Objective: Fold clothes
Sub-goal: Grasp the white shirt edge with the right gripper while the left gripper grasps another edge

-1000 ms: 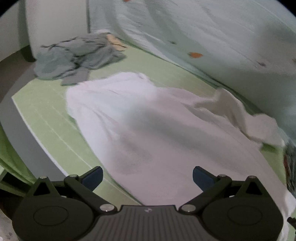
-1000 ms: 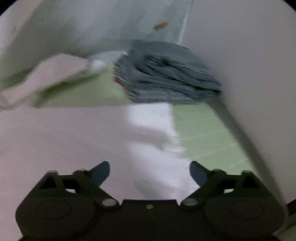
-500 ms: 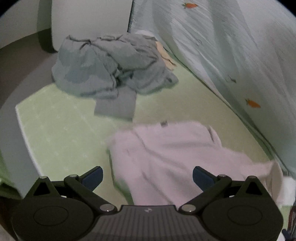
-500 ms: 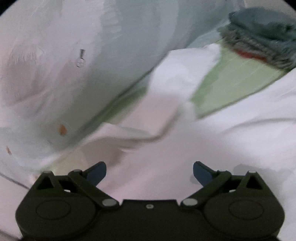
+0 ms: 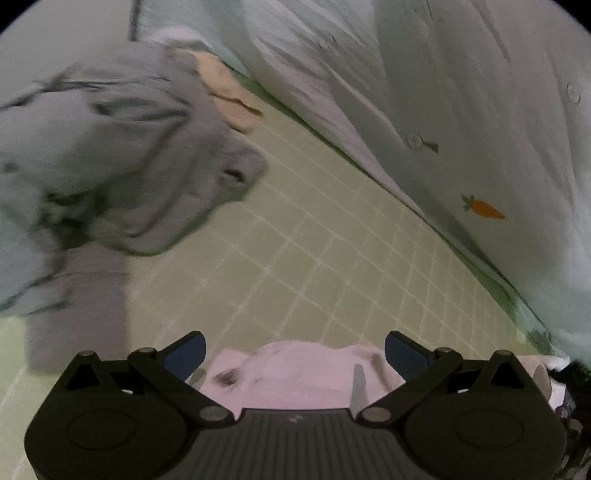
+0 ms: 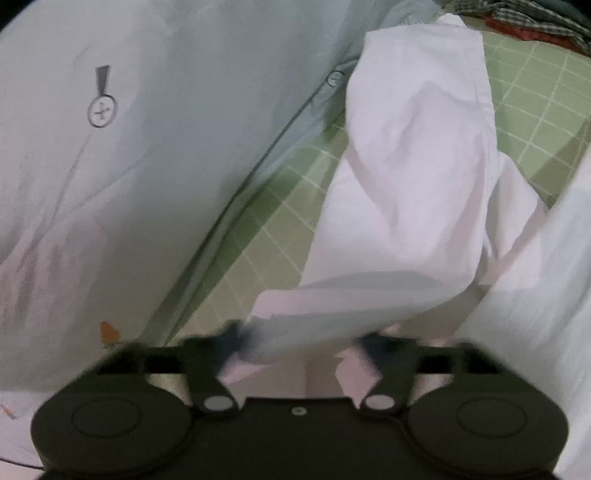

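A white shirt lies on the green checked mat. In the left wrist view its collar end (image 5: 295,365) sits right between the fingers of my left gripper (image 5: 294,354), whose jaws stand wide apart. In the right wrist view a white sleeve (image 6: 417,155) runs up the mat, its near end under my right gripper (image 6: 303,341). The right jaws are blurred and partly closed around that sleeve fabric; contact is not clear.
A crumpled grey garment pile (image 5: 110,158) lies at the left on the green mat (image 5: 332,258), with a beige cloth (image 5: 229,99) behind it. A pale carrot-print quilt (image 5: 480,129) borders the mat and also shows in the right wrist view (image 6: 147,147). Folded plaid clothes (image 6: 535,18) sit far right.
My left gripper has moved forward over the shirt to its collar end, closer to the grey pile. My right gripper has moved to the sleeve and its jaws have narrowed.
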The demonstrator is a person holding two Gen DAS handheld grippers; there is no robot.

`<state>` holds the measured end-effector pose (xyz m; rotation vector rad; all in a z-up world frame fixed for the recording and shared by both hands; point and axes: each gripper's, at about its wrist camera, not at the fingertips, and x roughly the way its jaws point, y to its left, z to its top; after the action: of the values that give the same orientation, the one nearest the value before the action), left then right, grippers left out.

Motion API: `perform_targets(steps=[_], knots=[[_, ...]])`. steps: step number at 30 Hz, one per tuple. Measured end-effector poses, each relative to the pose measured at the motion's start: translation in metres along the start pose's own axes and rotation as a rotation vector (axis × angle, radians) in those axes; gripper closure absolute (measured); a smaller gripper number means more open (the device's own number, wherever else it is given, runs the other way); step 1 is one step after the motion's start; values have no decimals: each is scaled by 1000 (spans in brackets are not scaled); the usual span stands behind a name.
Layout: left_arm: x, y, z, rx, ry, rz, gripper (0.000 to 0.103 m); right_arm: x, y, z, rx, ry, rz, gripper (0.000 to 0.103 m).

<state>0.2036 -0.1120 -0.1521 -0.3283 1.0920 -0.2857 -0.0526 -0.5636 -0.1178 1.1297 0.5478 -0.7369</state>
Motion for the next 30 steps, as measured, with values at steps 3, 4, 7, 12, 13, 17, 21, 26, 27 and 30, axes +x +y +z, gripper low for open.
perform_targets(steps=[3,4,7,12,13,17,21,26,27,30], knots=[[11,-14,7,41,11,-29,1,-24,0,-7,-93,-60,9,98],[12,-18,8,55,7,-35,1,-39,2,-11,-155,-93,-1,99],[11,-22,11,69,-15,-43,1,-91,2,-24,-328,-193,-40,99],[13,-18,18,54,-33,-28,1,-139,-59,-50,-349,-171,-202,99],[15,-18,19,55,-27,-29,1,-138,-77,-57,-331,-142,-242,99],[26,-22,23,78,20,-58,1,-122,-136,-84,-187,-27,-318,99],[44,-32,12,113,133,-115,1,-116,-134,-88,-215,-23,-326,99],[60,-40,-15,78,224,-157,1,-112,-122,-94,-287,-23,-344,98],[58,-42,-18,77,204,-146,2,-113,-122,-94,-293,-23,-341,98],[47,-40,-24,23,171,-145,25,-114,-126,-93,-294,-22,-326,98]])
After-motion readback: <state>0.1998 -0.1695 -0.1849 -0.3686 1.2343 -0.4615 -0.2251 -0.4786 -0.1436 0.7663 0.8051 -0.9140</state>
